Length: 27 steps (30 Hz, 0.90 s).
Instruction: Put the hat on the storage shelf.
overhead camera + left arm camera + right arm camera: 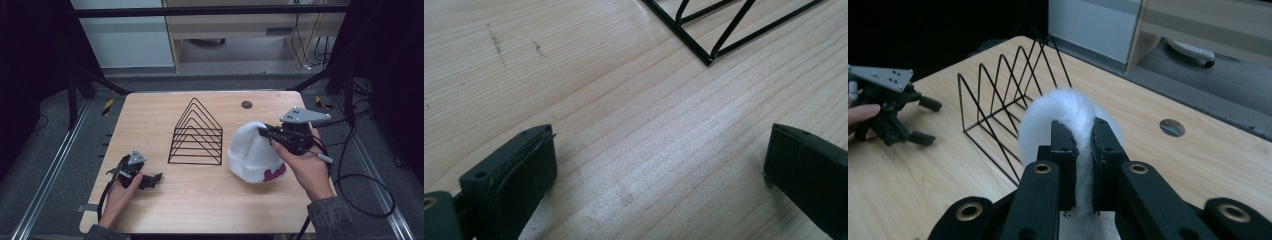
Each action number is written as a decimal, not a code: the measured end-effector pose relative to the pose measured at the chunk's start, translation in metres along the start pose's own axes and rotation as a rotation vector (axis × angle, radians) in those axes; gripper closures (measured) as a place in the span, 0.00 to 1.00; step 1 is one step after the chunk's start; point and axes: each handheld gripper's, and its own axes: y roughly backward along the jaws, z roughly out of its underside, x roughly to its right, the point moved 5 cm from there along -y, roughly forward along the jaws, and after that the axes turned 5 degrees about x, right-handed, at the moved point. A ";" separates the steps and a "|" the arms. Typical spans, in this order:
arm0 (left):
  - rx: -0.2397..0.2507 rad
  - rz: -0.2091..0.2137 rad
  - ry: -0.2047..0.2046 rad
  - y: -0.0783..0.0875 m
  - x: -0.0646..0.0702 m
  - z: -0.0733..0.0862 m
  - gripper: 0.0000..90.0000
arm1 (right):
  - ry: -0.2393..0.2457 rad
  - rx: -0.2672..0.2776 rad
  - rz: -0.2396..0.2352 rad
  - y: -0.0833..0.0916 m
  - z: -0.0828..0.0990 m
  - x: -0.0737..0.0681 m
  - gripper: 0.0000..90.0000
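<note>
A pale wood surface [150, 115] with a black wire rack [196, 134] is ringed by dim grey floor, the white beanie [252, 150] is pinched by the right tool [1082, 145], and the left tool [659, 165] is held wide.

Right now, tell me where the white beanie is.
The white beanie sits on the table's right half in the high view, just right of the black wire rack, its top pinched by the right gripper.

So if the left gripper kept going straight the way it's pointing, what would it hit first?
Most likely the black wire rack. The left gripper is open, low over the bare wooden table, and the rack's near corner lies ahead, slightly right of centre, so it might only graze it.
</note>
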 end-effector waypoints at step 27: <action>0.252 0.091 -0.157 0.077 0.044 -0.155 0.04 | 0.054 0.124 0.091 0.020 -0.083 0.012 0.92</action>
